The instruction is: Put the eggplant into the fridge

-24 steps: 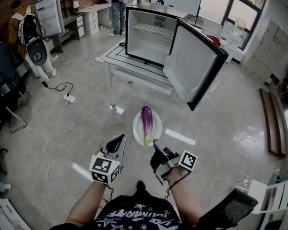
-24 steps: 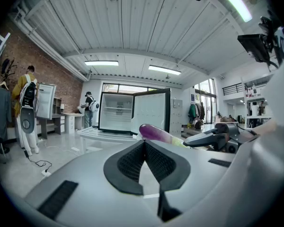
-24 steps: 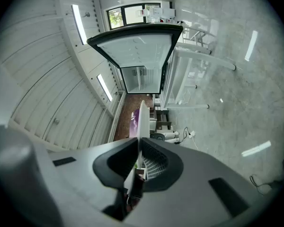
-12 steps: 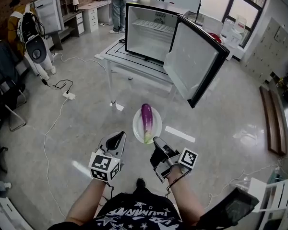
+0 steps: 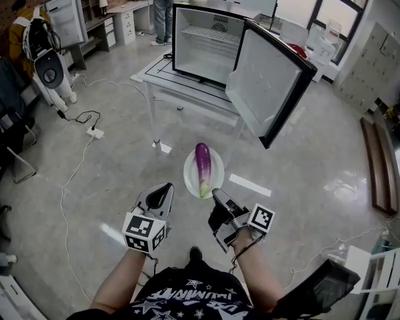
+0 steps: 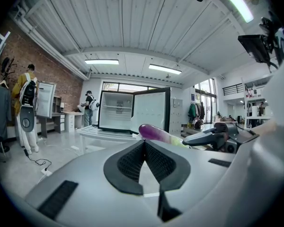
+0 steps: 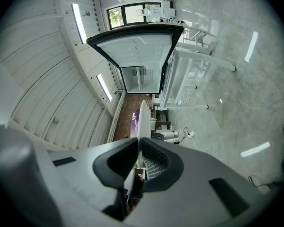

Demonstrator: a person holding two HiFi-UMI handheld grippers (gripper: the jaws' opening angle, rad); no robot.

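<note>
Forearms: both reach forward at the bottom of the head view, one gripper in each hand.
Left gripper (image 5: 161,193): jaws pressed together with nothing between them (its own view shows the pads meeting at the tips); it hangs just left of the plate, not touching it.
Right gripper (image 5: 217,195): jaws clenched on the near rim of the white plate (image 5: 189,173), which its own view shows edge-on as a thin white line running away from the pads.
Eggplant (image 5: 203,165): lies lengthwise on the plate, purple end pointing away, pale green end nearest the grippers; plate and eggplant are held up over the grey floor (image 5: 107,179).
Desk (image 5: 180,89): white, well beyond the plate, carrying the fridge.
Fridge (image 5: 207,52): black shell, white inside with a wire shelf; its door (image 5: 263,82) stands swung wide open to the right, out past the desk edge.
Background: a person (image 5: 165,5) stands behind the fridge.
</note>
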